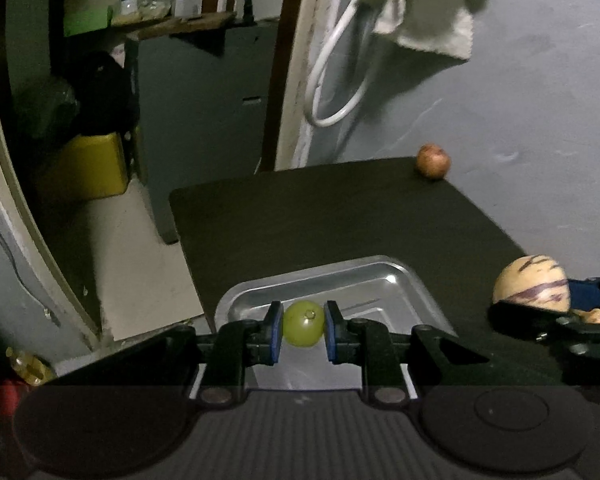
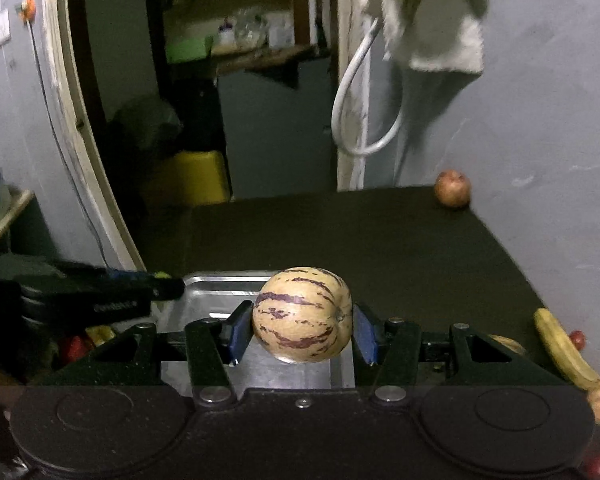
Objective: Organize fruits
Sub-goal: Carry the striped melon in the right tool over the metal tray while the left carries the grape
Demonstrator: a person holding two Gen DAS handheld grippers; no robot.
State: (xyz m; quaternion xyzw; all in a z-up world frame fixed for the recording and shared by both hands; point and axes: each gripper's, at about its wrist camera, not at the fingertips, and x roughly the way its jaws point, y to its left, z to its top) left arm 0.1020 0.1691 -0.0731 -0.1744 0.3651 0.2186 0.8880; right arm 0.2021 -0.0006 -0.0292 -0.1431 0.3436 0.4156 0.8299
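Observation:
My left gripper (image 1: 303, 330) is shut on a small green fruit (image 1: 303, 323) and holds it above a metal tray (image 1: 404, 280) on the dark table. My right gripper (image 2: 302, 332) is shut on a cream fruit with purple stripes (image 2: 302, 314), also above the tray (image 2: 208, 284). The striped fruit also shows at the right of the left wrist view (image 1: 532, 285). The left gripper shows at the left of the right wrist view (image 2: 156, 282). A reddish-brown round fruit (image 1: 433, 161) (image 2: 453, 188) lies at the table's far right corner.
A yellow banana (image 2: 562, 350) and small red fruits (image 2: 578, 337) lie at the table's right edge. A white cable loop (image 1: 332, 80) and a cloth (image 1: 428, 20) hang on the wall behind. A yellow container (image 1: 88, 168) stands on the floor at left.

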